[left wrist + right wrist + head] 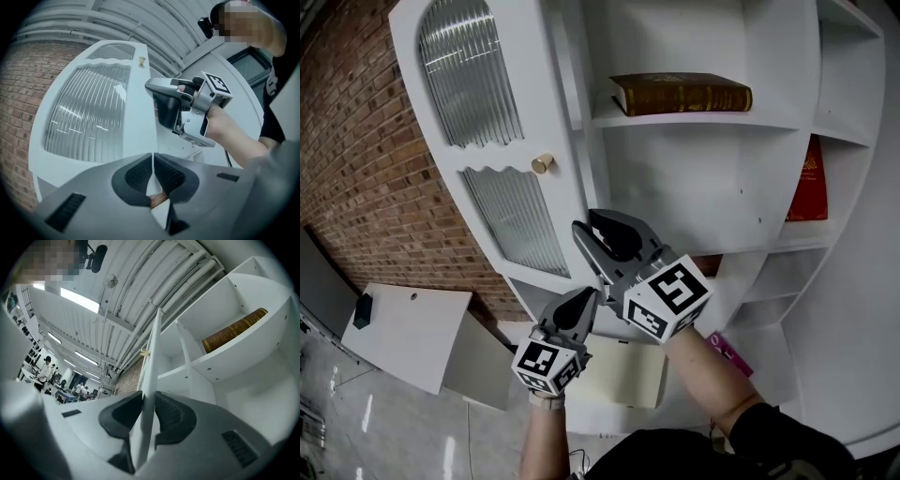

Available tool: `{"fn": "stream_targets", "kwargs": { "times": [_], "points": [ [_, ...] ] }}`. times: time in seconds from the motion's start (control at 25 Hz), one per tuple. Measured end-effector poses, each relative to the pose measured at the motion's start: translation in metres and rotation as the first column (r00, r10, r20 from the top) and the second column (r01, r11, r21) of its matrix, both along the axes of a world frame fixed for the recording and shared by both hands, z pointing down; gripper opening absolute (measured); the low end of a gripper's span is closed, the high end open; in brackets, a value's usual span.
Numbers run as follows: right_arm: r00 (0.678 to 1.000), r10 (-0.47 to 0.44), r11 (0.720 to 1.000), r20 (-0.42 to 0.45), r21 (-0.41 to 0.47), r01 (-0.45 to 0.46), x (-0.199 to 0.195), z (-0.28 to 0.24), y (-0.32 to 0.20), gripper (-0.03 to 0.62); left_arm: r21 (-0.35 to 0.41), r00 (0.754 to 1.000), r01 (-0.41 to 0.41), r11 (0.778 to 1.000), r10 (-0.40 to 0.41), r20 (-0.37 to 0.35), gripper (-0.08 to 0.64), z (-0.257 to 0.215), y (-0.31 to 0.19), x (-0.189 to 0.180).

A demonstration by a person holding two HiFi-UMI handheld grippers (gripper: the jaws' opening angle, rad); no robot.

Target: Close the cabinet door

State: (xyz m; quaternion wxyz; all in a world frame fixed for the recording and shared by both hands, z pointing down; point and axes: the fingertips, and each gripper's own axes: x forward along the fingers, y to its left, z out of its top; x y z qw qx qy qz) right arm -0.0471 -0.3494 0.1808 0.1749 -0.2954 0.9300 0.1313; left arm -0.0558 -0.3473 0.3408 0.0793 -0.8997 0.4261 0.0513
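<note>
**SUPPORT SURFACES: CABINET SHELVES AND FLOOR AREA**

The white cabinet (741, 178) has open shelves.
Upper shelf (703, 120), at 12 o'clock in the head view: one brown book (680, 94) lies flat on it, spine outward.
Side shelf (825, 227), at 3 o'clock: one red book (811, 183) stands upright.
At 8 o'clock, a white flat panel (412, 342) sits beside the grey floor (356, 431). A small dark object (362, 311) rests at the panel's left edge. Whether the panel touches the floor cannot be told.

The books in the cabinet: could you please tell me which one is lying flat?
The brown book on the upper shelf lies flat; the red book, lower right, stands upright.
</note>
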Motion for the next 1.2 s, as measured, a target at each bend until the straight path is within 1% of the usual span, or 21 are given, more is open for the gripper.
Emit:
{"fn": "stream_targets", "kwargs": {
  "times": [0.32,0.56,0.72,1.08,1.2],
  "points": [
    [1.000,0.017,1.000,-0.007,-0.004,-0.017,0.008,0.003,-0.026,0.109,0.003,1.000,-0.017,1.000,0.017,-0.018,0.015,0.001,-0.024,0.008],
    [0.999,0.043,0.999,-0.004,-0.016,-0.043,0.014,0.003,-0.048,0.157,-0.004,0.999,-0.041,0.999,0.040,-0.028,0.011,0.001,-0.041,0.011],
    [0.999,0.042,0.999,0.002,-0.033,-0.042,0.015,0.006,-0.063,0.183,-0.004,0.998,-0.054,0.999,0.053,-0.033,0.011,0.001,-0.053,0.014],
    [0.998,0.056,0.997,0.002,-0.045,-0.056,0.015,0.008,-0.088,0.184,-0.011,0.996,-0.075,0.997,0.074,-0.047,0.011,0.001,-0.078,0.017],
    [0.997,0.082,0.996,-0.009,-0.028,-0.082,0.015,0.008,-0.093,0.178,-0.013,0.996,-0.082,0.997,0.081,-0.049,0.011,0.001,-0.085,0.017]
  ]
}}
